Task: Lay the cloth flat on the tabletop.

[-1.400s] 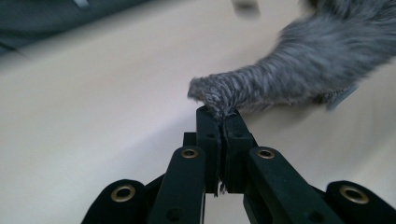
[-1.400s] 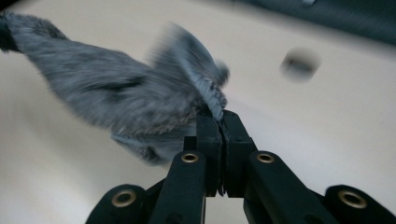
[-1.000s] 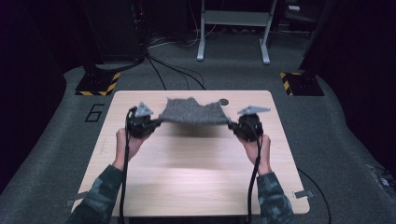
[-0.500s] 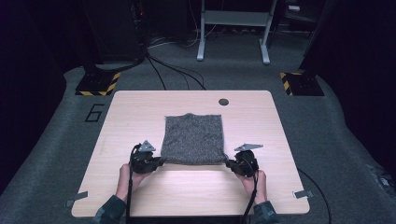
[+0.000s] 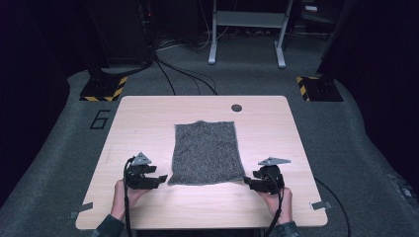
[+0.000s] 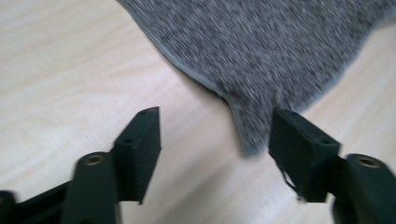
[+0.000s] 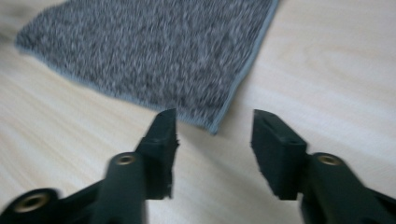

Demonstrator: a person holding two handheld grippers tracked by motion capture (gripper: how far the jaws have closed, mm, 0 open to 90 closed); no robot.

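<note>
The worktop (image 5: 148, 123) is lit from above, its surroundings dim toward twelve o'clock; both gripper views are motion-blurred.

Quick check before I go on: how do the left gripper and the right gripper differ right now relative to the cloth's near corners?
In its own view, the left gripper has the grey cloth corner tip lying between its jaws; the right gripper has its corner just ahead of the jaw tips. From above, the left gripper's grey plate looks squatter, the right's longer. Shared: both jaws have just been opening, gripping nothing, low over the table.

The high view looks down over the table (image 5: 148, 118); both gripper views look close along their jaws, sharing the cloth (image 5: 206, 153).
</note>
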